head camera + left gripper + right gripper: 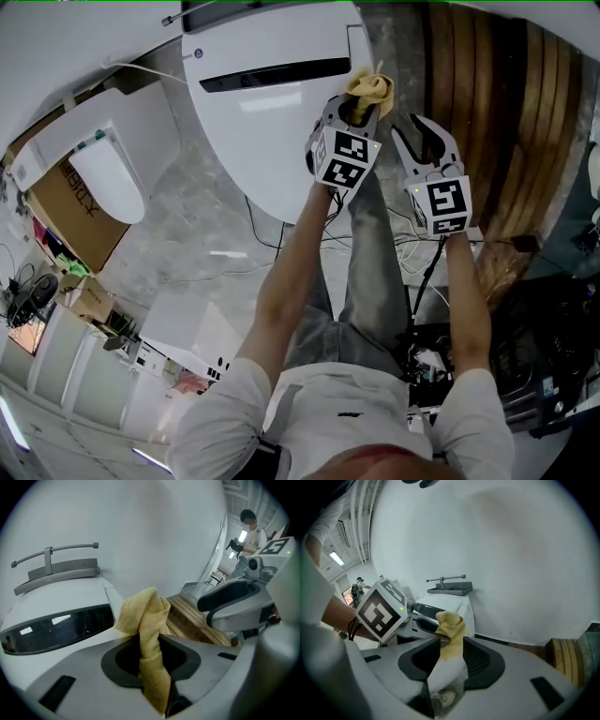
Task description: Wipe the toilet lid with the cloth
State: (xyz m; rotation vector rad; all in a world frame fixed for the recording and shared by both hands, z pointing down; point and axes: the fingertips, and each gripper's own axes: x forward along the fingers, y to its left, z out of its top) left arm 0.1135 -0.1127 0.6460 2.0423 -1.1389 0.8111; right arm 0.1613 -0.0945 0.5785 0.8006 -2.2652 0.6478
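The left gripper [151, 665] has its jaws closed tight on the cloth [146, 616]. The yellow fabric is twisted into a rope between the pads, and only a bunched tuft stands out past the tips. Just to its right, the right gripper [424, 139] holds its jaws wide apart with nothing between them. Its own view looks through that gap at the cloth and the lid edge beyond.

Ahead of the left tips and slightly to their left lies the toilet lid [253, 131], closed. The tuft sits at the lid's right rim, near the dark strip [272, 73] at the back. I cannot tell whether it is touching. Further ahead are the white wall and a metal shelf [450, 587].

With so little cloth past the tips, I think a hard press could put the jaw ends on the lid instead of the fabric, so the stroke would scrape rather than wipe. The twisted hold could also let the cloth drag out under friction. Starting at the rim, a stroke could slide off the edge. The two grippers are close enough that a sideways sweep might knock them together.
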